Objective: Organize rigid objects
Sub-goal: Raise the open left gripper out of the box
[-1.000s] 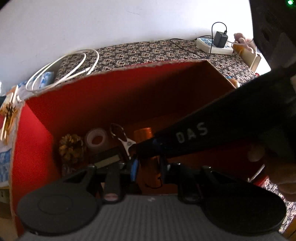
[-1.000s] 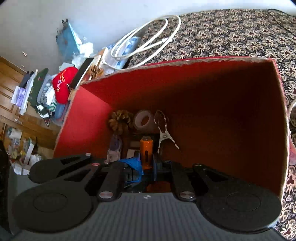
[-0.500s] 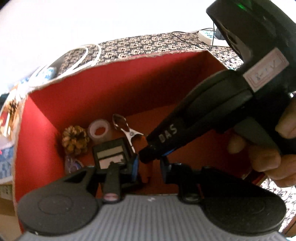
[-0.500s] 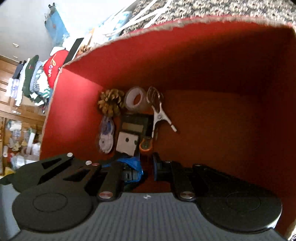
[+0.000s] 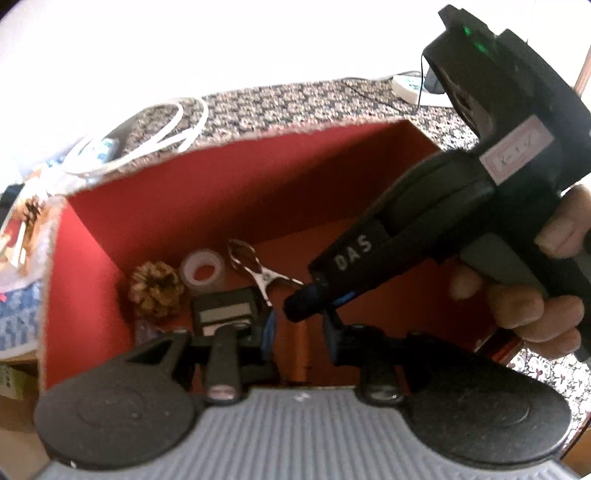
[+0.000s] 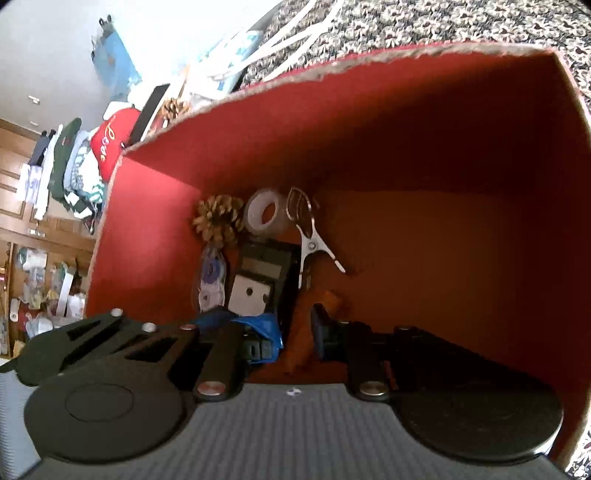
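Filling the middle of both views, a red cardboard box (image 6: 155,229) sits on a floral-patterned cloth (image 6: 461,22); at far left hang clothes (image 6: 70,162) before wooden cabinets (image 6: 22,236); inside lie a pine cone (image 6: 218,218), tape roll (image 6: 266,216), black device (image 6: 264,275) and metal clip (image 6: 310,243); the right gripper (image 6: 295,334) pinches an orange cylinder (image 6: 314,314); the left gripper (image 5: 299,332) stands spread; a white cable (image 5: 159,136) coils upper left.

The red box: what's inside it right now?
Inside the red box lie a pine cone, tape roll, metal clip, black gadget, clear tape dispenser and an orange tube. The near floor is hidden behind the grippers.
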A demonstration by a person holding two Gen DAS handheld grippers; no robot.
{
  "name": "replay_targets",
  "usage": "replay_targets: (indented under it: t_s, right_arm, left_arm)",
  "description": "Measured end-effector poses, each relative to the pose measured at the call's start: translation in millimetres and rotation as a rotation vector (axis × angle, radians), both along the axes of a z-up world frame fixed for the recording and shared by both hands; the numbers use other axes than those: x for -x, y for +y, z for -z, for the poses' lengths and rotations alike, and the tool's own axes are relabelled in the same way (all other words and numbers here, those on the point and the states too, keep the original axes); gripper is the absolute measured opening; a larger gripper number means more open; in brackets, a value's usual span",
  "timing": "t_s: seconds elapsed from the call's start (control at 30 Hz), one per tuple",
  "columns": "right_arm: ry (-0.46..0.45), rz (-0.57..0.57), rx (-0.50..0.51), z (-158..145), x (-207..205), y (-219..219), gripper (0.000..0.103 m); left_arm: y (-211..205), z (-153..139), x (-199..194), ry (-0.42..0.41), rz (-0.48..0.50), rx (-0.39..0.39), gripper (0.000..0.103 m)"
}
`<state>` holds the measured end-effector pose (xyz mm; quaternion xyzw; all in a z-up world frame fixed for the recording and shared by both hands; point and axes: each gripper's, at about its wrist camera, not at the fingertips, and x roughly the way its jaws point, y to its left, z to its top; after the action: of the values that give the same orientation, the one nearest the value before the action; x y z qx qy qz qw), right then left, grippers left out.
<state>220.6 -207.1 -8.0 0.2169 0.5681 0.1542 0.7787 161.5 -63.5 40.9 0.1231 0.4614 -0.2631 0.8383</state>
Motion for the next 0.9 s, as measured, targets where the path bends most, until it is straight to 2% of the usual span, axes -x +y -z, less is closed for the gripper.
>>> replay_targets:
  t_s: [0.23, 0.37, 0.47, 0.67, 0.9]
  right_arm:
    - [-0.109, 0.133, 0.012, -14.6, 22.4, -7.9, 0.003]
    - [-0.184, 0.193, 0.085, -28.9, 41.8, -2.8, 0.003]
    - [-0.220, 0.236, 0.103, -38.2, 55.3, -1.5, 0.003]
    - [-0.291, 0.314, 0.190, -52.6, 82.4, 4.8, 0.003]
    - [-0.352, 0.377, 0.216, -70.0, 115.1, 11.2, 0.004]
  left_arm:
    - [7.1, -13.2, -1.3, -0.046, -0.053, -0.018, 0.026]
    - [9.1, -18.2, 0.7, -0.061, -0.089, -0.053, 0.041]
    - [10.5, -22.7, 5.1, -0.075, -0.105, -0.070, 0.048]
    - [15.9, -32.3, 11.2, -0.096, -0.147, -0.085, 0.055]
    - [18.5, -47.0, 24.8, -0.139, -0.184, -0.096, 0.063]
